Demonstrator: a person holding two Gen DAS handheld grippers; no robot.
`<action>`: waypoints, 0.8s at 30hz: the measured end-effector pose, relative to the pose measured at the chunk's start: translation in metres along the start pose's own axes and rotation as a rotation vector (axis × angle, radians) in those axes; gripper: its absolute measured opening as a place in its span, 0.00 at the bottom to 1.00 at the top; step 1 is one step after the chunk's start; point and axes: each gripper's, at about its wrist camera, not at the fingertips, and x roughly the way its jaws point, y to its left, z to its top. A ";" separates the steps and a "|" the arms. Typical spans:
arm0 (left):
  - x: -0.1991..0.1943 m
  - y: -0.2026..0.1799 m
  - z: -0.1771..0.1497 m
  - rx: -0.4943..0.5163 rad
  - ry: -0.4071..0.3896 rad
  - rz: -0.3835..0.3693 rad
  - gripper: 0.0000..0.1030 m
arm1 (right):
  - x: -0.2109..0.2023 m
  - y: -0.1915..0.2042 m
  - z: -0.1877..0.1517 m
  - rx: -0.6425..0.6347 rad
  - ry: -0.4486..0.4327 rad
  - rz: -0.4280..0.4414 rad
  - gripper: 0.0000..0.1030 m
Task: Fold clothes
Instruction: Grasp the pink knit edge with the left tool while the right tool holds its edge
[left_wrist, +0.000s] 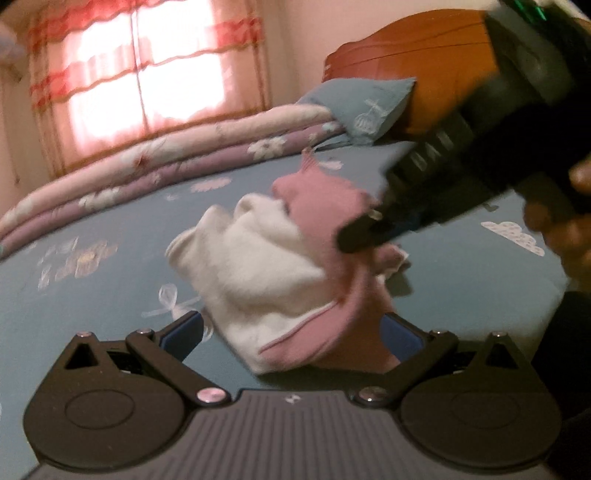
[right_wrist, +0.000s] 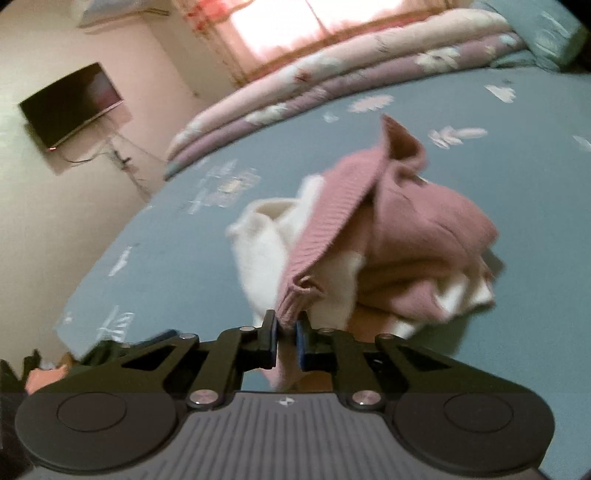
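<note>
Pinching the ribbed pink edge of the sweater (right_wrist: 369, 236), your right gripper (right_wrist: 286, 334) is pressed together on it. The sweater sits bunched in the middle of the frame on the blue bed (right_wrist: 184, 258). Your left gripper (left_wrist: 291, 336) is spread wide at the bottom, near the sweater.

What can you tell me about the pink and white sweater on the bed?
The pink and white sweater looks like soft knit, with a ribbed pink edge. It lies crumpled in a heap on the blue bed sheet, not yet folded. The right tool is shut on its ribbed edge and lifts it; the left tool is open beside it.
</note>
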 end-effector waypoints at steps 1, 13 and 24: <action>0.001 -0.003 0.003 0.018 -0.012 0.003 0.98 | -0.003 0.006 0.003 -0.020 -0.005 0.009 0.12; 0.028 -0.023 0.020 0.127 -0.009 -0.006 0.45 | -0.015 0.034 0.014 -0.109 -0.027 -0.003 0.12; 0.030 -0.032 0.033 0.381 0.018 -0.083 0.24 | -0.016 0.030 0.012 -0.117 -0.020 0.004 0.12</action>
